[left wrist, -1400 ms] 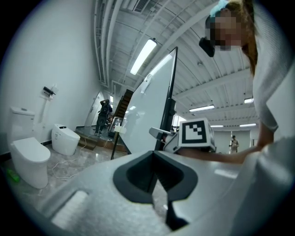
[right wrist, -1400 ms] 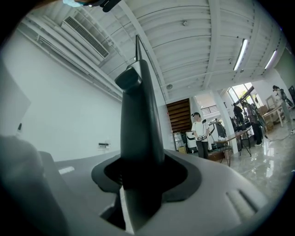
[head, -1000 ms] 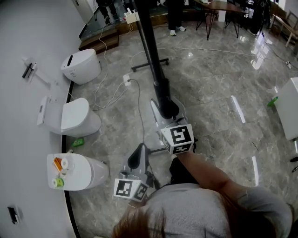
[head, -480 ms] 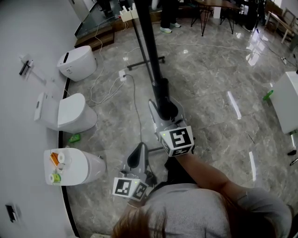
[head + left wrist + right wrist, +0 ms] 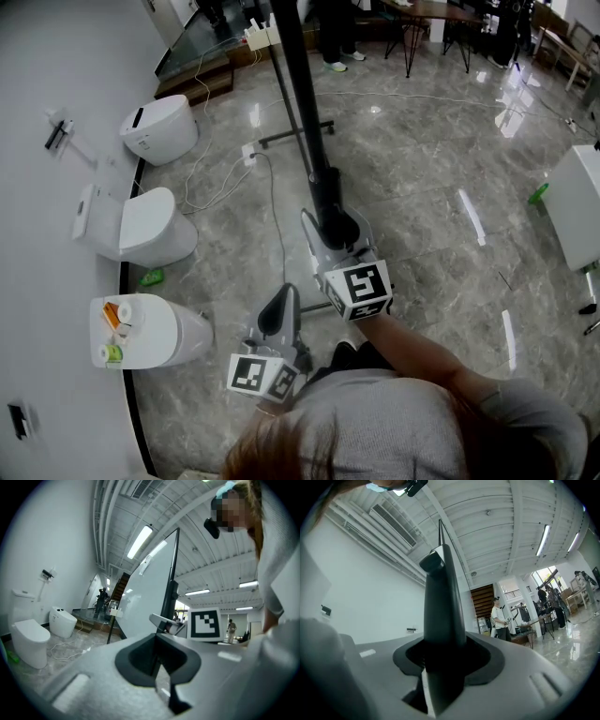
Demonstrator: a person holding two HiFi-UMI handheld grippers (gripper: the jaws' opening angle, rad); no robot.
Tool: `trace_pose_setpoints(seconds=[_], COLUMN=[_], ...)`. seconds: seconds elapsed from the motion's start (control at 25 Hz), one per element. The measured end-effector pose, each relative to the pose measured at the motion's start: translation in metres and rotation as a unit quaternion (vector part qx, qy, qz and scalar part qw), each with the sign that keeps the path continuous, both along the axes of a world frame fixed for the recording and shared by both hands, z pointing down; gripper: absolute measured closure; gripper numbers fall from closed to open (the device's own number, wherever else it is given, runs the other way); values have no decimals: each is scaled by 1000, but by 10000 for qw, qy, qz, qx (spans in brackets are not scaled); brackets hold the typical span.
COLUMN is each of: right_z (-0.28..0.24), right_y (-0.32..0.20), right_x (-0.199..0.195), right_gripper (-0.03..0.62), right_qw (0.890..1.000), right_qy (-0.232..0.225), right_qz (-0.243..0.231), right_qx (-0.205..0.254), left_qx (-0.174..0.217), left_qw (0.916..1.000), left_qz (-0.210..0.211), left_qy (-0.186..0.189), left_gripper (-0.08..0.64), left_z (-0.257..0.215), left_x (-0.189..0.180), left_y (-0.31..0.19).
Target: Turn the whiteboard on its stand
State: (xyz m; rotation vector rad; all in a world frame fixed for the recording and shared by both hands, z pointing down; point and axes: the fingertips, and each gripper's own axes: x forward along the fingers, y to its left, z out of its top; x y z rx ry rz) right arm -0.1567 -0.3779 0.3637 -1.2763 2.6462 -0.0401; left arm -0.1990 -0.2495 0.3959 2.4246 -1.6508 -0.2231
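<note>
Two hand-held grippers, one in use: your right hand-held gripper [image 5: 323, 230] is clamped on the dark edge of the whiteboard [image 5: 302, 103], which stands edge-on toward 12 o'clock, while the left hand-held gripper [image 5: 281, 305] sits closed and empty at 7 o'clock; swing slowly, keeping the clamp square.

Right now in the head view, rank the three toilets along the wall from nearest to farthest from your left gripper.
From the left gripper:
1. Toilet with paper rolls on top, directly to its left, nearest.
2. Middle toilet, next up the row.
3. Far toilet, top of the row, farthest.
</note>
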Motion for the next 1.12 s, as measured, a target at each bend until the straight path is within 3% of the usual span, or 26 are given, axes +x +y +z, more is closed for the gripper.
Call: trace_pose_setpoints(seconds=[0.4, 0.76, 1.12], right_z=[2, -1, 1], right_y=[31, 55, 93], right_x=[14, 22, 29], right_gripper=[397, 397, 388], right_qw=[9999, 9997, 9992], right_qy=[-46, 57, 127], right_qz=[-128, -184, -330], right_qx=[-66, -155, -210], left_qx=[45, -246, -72], left_qw=[9997, 9981, 9982], left_qz=[-236, -469, -543], left_qy=[100, 308, 251], left_gripper=[561, 561, 561], left_z=[-1, 15, 3], left_x=[19, 45, 59], left_y=[39, 98, 124])
